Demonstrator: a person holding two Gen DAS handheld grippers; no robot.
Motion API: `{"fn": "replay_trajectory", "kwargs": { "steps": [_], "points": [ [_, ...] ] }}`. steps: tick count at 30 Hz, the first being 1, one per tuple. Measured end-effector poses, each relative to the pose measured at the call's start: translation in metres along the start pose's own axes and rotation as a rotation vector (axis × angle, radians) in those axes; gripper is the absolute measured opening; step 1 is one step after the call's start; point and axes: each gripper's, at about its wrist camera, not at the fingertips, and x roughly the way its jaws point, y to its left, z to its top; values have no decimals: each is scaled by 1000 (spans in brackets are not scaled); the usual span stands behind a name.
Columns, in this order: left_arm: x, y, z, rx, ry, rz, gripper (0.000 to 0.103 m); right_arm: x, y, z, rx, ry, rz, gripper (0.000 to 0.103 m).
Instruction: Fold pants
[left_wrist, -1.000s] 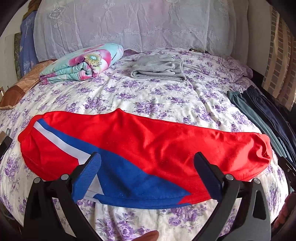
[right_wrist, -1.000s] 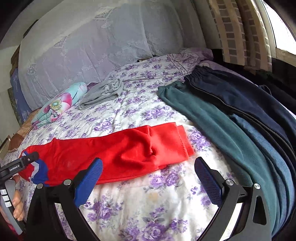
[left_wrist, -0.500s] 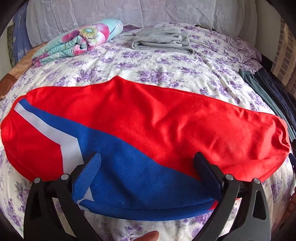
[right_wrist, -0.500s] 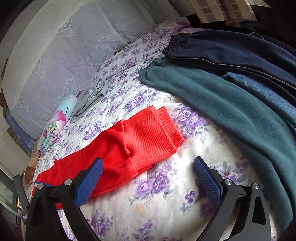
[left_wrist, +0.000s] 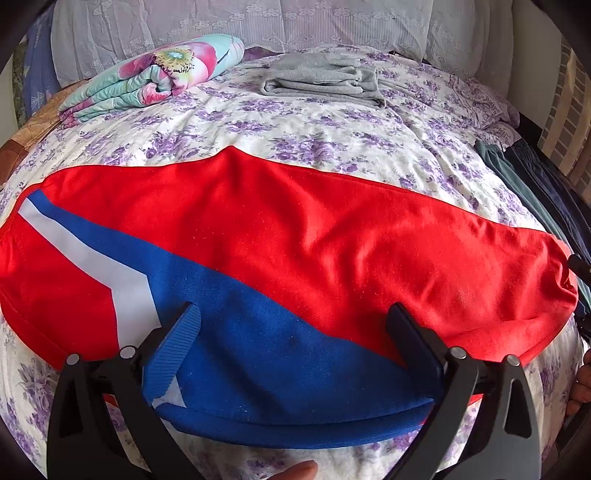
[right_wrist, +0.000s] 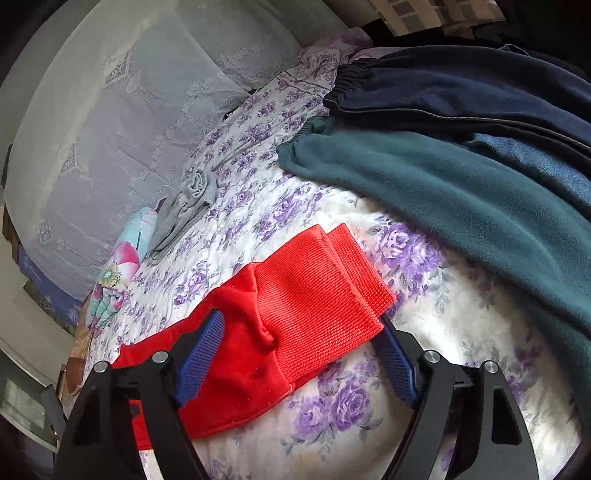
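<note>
Red pants (left_wrist: 314, 236) with a blue and white panel lie flat across the floral bedsheet (left_wrist: 314, 129), folded lengthwise. My left gripper (left_wrist: 295, 354) is open, its fingers straddling the blue panel near the pants' front edge. In the right wrist view the ribbed red cuffs (right_wrist: 317, 291) lie stacked on the sheet. My right gripper (right_wrist: 295, 354) is open, its blue pads on either side of the cuff end, close above the fabric.
A folded grey garment (left_wrist: 321, 79) and a rolled floral blanket (left_wrist: 155, 74) lie at the far side of the bed. Teal pants (right_wrist: 461, 206) and dark navy pants (right_wrist: 480, 92) lie spread at the right. Pillows under lace (left_wrist: 258, 22) line the back.
Both grippers have moved down and forward towards the red pants. The left now straddles the blue panel and the right now straddles the cuffs. Both stay open.
</note>
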Motion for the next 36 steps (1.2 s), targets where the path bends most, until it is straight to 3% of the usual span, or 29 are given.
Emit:
{"fn": "replay_trajectory", "kwargs": {
  "steps": [10, 17, 20, 22, 27, 29, 32, 36],
  "points": [
    [-14, 11, 5, -48, -28, -2, 98, -9, 1, -10, -70, 24, -13, 81],
    [-48, 28, 9, -40, -142, 107, 98, -16, -6, -5, -24, 9, 2, 80],
    [-63, 58, 14, -60, -191, 190, 98, -29, -6, -9, -32, -13, -7, 80],
    [-67, 91, 15, -114, -177, 232, 98, -38, -6, -10, -47, -42, -24, 81],
    [-67, 169, 9, -312, -113, 287, 98, -25, -4, -14, -70, 11, -39, 82],
    [-66, 177, 7, -349, -99, 271, 98, -21, -1, -14, -72, 9, -44, 82],
    [-69, 157, 9, -338, -115, 143, 98, -16, -3, -10, -39, 9, -23, 82],
    [-55, 77, 25, -151, -97, 28, 98, -10, -5, -8, -32, -2, -13, 81]
  ]
}}
